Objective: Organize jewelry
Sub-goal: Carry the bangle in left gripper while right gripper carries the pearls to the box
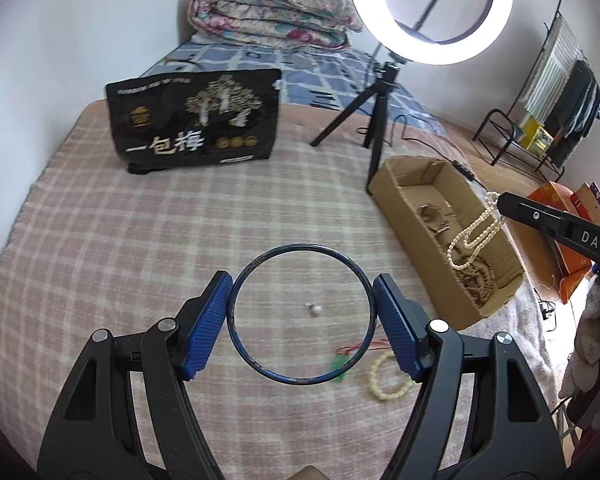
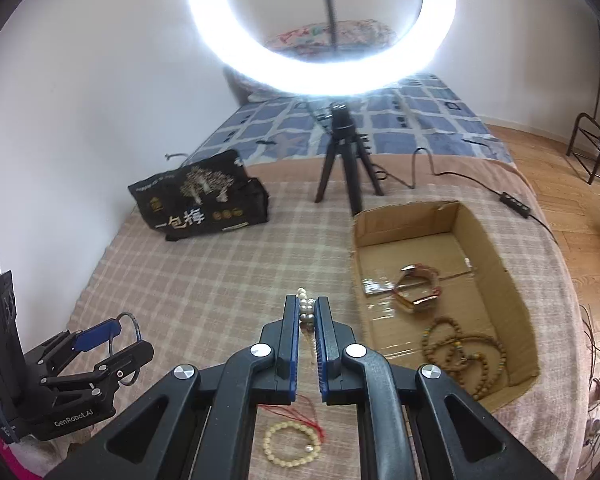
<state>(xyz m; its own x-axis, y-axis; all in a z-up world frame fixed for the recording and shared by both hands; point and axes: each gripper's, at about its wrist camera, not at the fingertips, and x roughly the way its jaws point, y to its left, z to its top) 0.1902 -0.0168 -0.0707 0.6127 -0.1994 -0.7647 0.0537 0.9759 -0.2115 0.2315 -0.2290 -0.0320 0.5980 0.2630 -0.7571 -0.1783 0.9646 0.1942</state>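
My left tool (image 1: 302, 312) spread wide and gripping the blue bangle (image 1: 302, 314) by its two sides above the checked blanket (image 1: 140, 248), my right tool (image 2: 308, 316) closed tight on the pearl necklace (image 2: 306, 308), strands hanging over the cardboard box (image 1: 496, 304)

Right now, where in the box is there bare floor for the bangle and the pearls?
Cardboard box: the far end, behind the watch, is bare. The near end is crowded by the brown bead strands. Left gripper holds the blue bangle; right gripper holds the pearl necklace.
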